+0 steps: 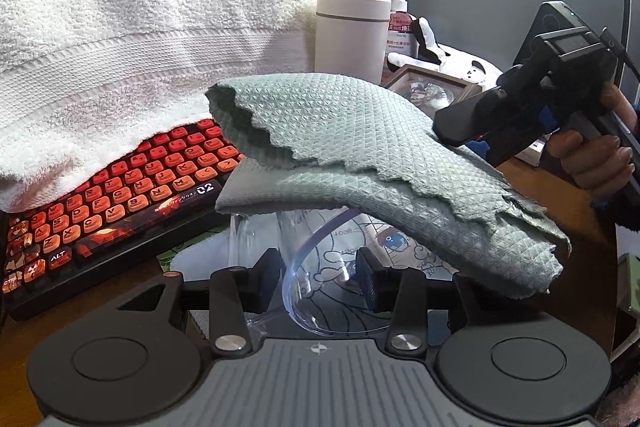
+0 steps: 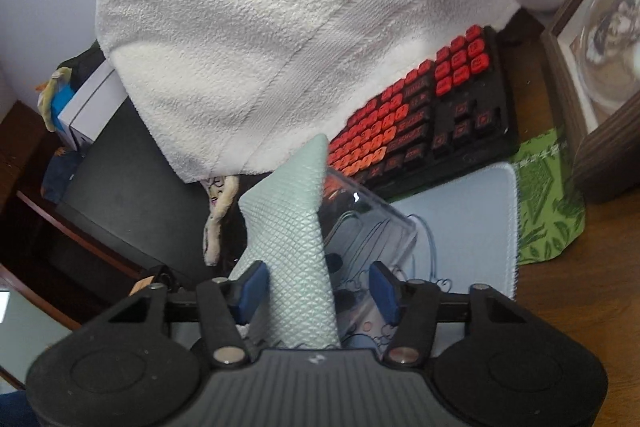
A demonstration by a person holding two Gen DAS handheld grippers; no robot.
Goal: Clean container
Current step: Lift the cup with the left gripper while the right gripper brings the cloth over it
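A clear plastic container (image 1: pixel 332 255) printed with cartoon drawings and measuring marks sits tilted between the fingers of my left gripper (image 1: pixel 318 279), which is shut on it. A folded grey-green waffle cloth (image 1: pixel 360 131) lies across the container's top. In the right wrist view the cloth (image 2: pixel 292 227) runs up between the blue pads of my right gripper (image 2: pixel 318 289), touching only the left pad; the jaws stand wide apart. The container (image 2: pixel 372 227) shows just right of the cloth. My right gripper (image 1: pixel 460 123), held by a hand (image 1: pixel 592 163), rests at the cloth's right end.
A white towel (image 1: pixel 120 27) hangs over the back of a red-and-black keyboard (image 1: pixel 120 195). Behind stand a white canister (image 1: pixel 348 31), a pump bottle (image 1: pixel 400 27), a plush toy (image 1: pixel 436 55) and a picture frame (image 2: pixel 600 67). A pale mouse pad (image 2: pixel 472 219) and green mat (image 2: pixel 552 195) lie underneath.
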